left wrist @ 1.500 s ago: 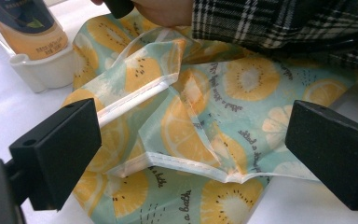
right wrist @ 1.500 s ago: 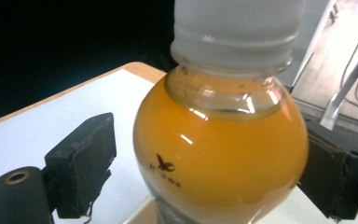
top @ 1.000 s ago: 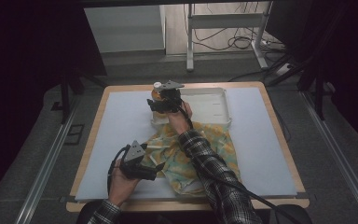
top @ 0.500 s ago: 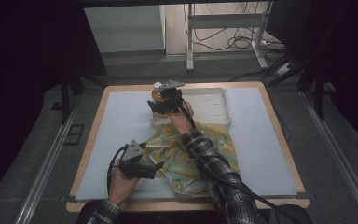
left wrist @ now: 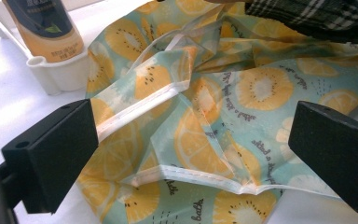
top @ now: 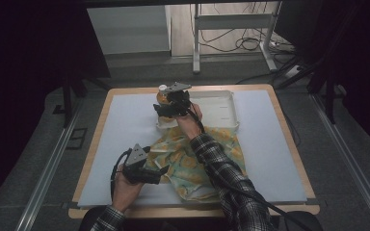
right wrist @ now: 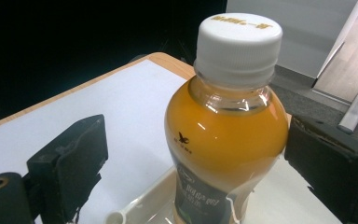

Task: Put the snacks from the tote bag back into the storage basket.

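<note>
The right tongs [right wrist: 193,154] stand released around a bottle [right wrist: 226,126] of orange drink – one black jaw to each side of its body, with a clear gap on the left and the right jaw close to, perhaps just at, its shoulder. The bottle is upright, white cap on top and a dark label lower down, and it stands in the left end of a shallow white tray [top: 221,103]; in the high view the right tongs [top: 161,107] sit over that end of the tray, at the far middle of the surface [top: 120,125], with the plaid sleeve [top: 221,168] reaching forward across a crumpled cloth [top: 188,159]. The left tongs [left wrist: 191,154] are also released, jaws wide apart and low over the cloth [left wrist: 214,107] – a pale blue-green fabric printed with yellow citrus slices, its white-stitched hems folded between the jaws, neither jaw pinching it. Beyond the cloth, in the left gripper view, the foot of the bottle [left wrist: 46,28] shows inside the tray's corner [left wrist: 58,74], which lies just beside the cloth's edge. In the high view the left tongs [top: 161,171] rest at the near left of the surface, at the cloth's left edge, well apart from the right tongs
</note>
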Demonstrator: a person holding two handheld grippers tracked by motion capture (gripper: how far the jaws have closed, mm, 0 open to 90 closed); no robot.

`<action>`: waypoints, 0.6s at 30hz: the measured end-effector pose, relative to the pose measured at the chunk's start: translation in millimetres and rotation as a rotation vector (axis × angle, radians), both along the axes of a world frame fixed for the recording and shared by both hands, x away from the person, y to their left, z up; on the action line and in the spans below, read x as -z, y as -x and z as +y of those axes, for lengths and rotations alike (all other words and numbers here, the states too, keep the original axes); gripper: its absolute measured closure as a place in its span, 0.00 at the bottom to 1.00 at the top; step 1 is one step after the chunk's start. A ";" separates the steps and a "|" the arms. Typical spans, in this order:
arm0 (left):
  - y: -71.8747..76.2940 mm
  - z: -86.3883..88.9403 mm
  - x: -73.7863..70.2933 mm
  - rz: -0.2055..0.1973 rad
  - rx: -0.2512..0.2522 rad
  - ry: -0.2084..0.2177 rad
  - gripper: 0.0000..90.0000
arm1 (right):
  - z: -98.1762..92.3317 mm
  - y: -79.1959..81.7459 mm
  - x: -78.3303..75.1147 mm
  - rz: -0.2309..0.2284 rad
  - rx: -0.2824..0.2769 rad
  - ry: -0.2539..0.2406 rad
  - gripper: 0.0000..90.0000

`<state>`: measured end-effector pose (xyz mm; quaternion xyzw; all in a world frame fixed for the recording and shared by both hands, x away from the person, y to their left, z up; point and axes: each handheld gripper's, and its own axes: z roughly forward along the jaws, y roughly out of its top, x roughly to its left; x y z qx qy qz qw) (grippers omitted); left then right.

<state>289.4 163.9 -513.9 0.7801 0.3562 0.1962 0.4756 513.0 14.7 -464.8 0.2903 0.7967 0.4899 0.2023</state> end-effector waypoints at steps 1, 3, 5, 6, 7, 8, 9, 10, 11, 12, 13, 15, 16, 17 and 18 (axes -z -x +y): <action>-0.1 0.1 0.0 0.000 0.000 0.001 0.01 | -0.3 0.6 -0.4 0.000 -0.001 0.002 0.07; -0.1 0.4 0.1 0.000 -0.001 0.003 0.01 | -0.8 2.0 -1.3 0.000 -0.003 0.008 0.07; -0.1 0.3 0.1 -0.001 -0.001 0.004 0.01 | -1.4 3.4 -2.1 0.005 -0.006 0.003 0.07; 0.0 0.3 0.0 -0.001 -0.001 0.004 0.01 | -1.7 3.8 -2.5 0.006 -0.007 0.001 0.07; 0.1 0.3 -0.1 -0.003 -0.001 0.005 0.01 | -2.3 4.3 -3.1 0.005 -0.011 -0.001 0.07; 0.2 0.4 -0.3 -0.005 -0.001 0.007 0.01 | -2.7 4.8 -3.6 0.004 -0.013 0.000 0.07; 0.3 0.6 -0.5 -0.006 -0.001 0.010 0.01 | -2.8 5.5 -4.2 0.005 -0.014 0.002 0.07; 0.3 0.7 -0.6 -0.006 -0.002 0.012 0.01 | -2.9 6.1 -4.7 0.007 -0.016 0.004 0.07; 0.2 0.9 -0.5 -0.006 -0.002 0.013 0.01 | -3.1 7.0 -5.4 0.008 -0.018 0.006 0.07; 0.2 1.0 -0.5 -0.006 -0.004 0.014 0.01 | -3.4 7.5 -5.9 0.007 -0.021 0.006 0.07; 0.1 1.1 -0.5 -0.005 -0.005 0.016 0.01 | -3.7 8.3 -6.6 0.007 -0.024 0.007 0.07; 0.1 1.3 -0.6 -0.006 -0.005 0.018 0.01 | -4.0 9.8 -8.1 0.007 -0.031 0.006 0.07; 0.2 1.3 -0.6 -0.006 -0.006 0.018 0.01 | -4.1 10.5 -8.6 0.010 -0.033 0.005 0.07; 0.1 1.3 -0.6 -0.006 -0.006 0.018 0.01 | -4.5 11.2 -9.2 0.012 -0.035 0.002 0.07; 0.1 1.2 -0.5 -0.005 -0.006 0.020 0.01 | -4.8 11.6 -9.6 0.014 -0.038 0.000 0.07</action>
